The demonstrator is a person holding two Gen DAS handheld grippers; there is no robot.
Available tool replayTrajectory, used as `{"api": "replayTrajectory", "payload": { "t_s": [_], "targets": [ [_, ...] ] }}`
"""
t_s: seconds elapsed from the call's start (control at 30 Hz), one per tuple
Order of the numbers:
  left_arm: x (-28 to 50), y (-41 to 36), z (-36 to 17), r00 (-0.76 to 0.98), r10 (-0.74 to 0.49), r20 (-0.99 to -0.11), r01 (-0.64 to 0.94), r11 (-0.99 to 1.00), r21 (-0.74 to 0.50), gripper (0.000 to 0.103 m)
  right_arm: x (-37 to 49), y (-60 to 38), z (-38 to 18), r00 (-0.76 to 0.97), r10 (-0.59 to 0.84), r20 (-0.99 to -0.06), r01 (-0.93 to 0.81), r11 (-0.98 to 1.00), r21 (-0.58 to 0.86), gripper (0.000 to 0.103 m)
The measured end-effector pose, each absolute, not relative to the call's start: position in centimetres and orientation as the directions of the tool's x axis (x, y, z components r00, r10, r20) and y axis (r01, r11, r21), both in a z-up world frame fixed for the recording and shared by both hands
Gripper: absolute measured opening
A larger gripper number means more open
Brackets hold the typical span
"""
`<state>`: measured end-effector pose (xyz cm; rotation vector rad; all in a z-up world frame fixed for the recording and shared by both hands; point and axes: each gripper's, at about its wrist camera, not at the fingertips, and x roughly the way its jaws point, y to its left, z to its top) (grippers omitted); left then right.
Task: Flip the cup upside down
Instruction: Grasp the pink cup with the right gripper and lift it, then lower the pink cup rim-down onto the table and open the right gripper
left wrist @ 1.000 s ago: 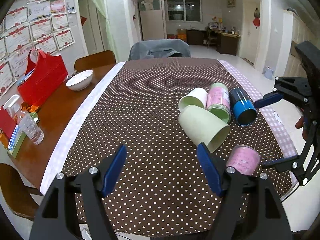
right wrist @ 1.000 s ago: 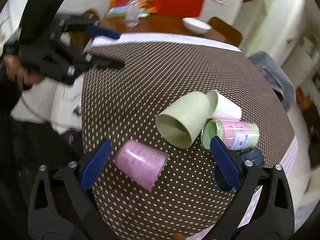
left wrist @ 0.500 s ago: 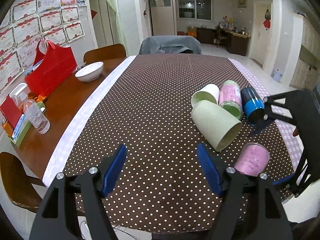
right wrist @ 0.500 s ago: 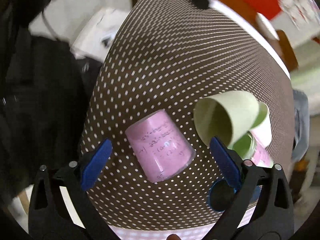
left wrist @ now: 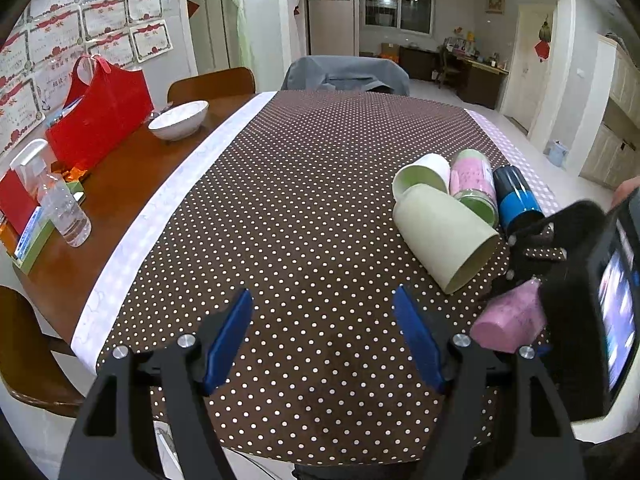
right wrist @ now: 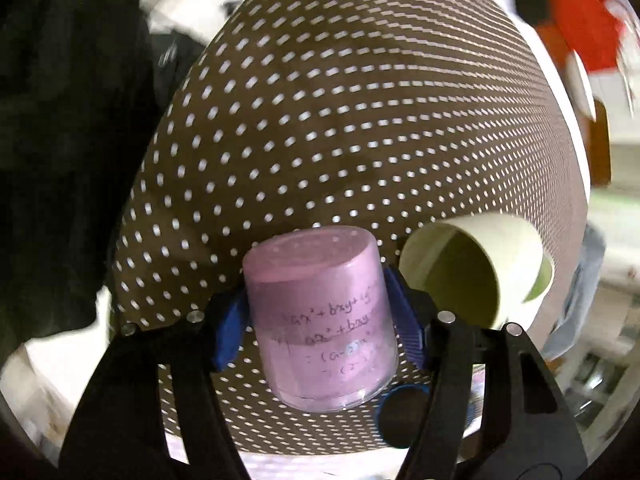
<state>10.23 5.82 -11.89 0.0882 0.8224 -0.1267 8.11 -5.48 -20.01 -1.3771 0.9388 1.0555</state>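
Observation:
A pink cup with handwritten formulas sits between the blue pads of my right gripper. The pads press its two sides, and its closed base faces away from the camera. In the left wrist view the same pink cup shows at the right, held by the black right gripper just above the dotted tablecloth. My left gripper is open and empty above the near part of the cloth.
A pale green cup lies on its side beside a white cup, a pink-green cup and a blue cup. A white bowl, red bag and plastic bottle stand on the left.
My right gripper moved down onto the pink cup and shut on its sides. The left gripper stayed open and drifted slightly.

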Motion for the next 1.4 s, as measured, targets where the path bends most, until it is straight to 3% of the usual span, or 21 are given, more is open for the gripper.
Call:
{"api": "replayTrajectory", "payload": {
  "t_s": [0.27, 0.5, 0.6, 0.73, 0.83, 1.03, 1.4],
  "targets": [
    [10.1, 4.2, -11.6, 0.681, -0.149, -0.717, 0.246, 0.969, 0.033, 0.072, 11.9, -10.0, -14.9, 0.257, 0.294, -0.921, -0.904, 0.411, -0.121, 0.063],
    [9.2, 3.2, -11.6, 0.681, -0.225, -0.697, 0.314, 0.95, 0.0, 0.072, 12.3, -13.7, -13.7, 0.412, 0.514, -0.752, -0.625, 0.76, 0.177, 0.063],
    [8.4, 3.3, -12.1, 0.677, -0.244, -0.694, 0.324, 0.946, -0.016, 0.072, 11.9, -14.3, -14.7, 0.505, 0.545, -0.669, -0.489, 0.82, 0.299, 0.063],
    [7.2, 4.3, -13.1, 0.671, -0.252, -0.697, 0.317, 0.948, -0.037, 0.072, 11.0, -15.9, -16.3, 0.632, 0.521, -0.574, -0.313, 0.849, 0.425, 0.063],
    [6.6, 5.2, -13.8, 0.678, -0.236, -0.696, 0.299, 0.954, -0.032, 0.072, 10.5, -16.0, -16.9, 0.698, 0.461, -0.549, -0.24, 0.872, 0.427, 0.063],
    [5.2, 6.6, -14.3, 0.695, -0.236, -0.679, 0.276, 0.96, -0.051, 0.072, 9.1, -15.4, -18.3, 0.77, 0.332, -0.545, -0.125, 0.916, 0.381, 0.063],
    [4.7, 5.6, -13.5, 0.713, -0.237, -0.66, 0.289, 0.957, -0.031, 0.072, 8.2, -15.0, -20.3, 0.776, 0.252, -0.578, -0.043, 0.936, 0.351, 0.065]
  ]
}}
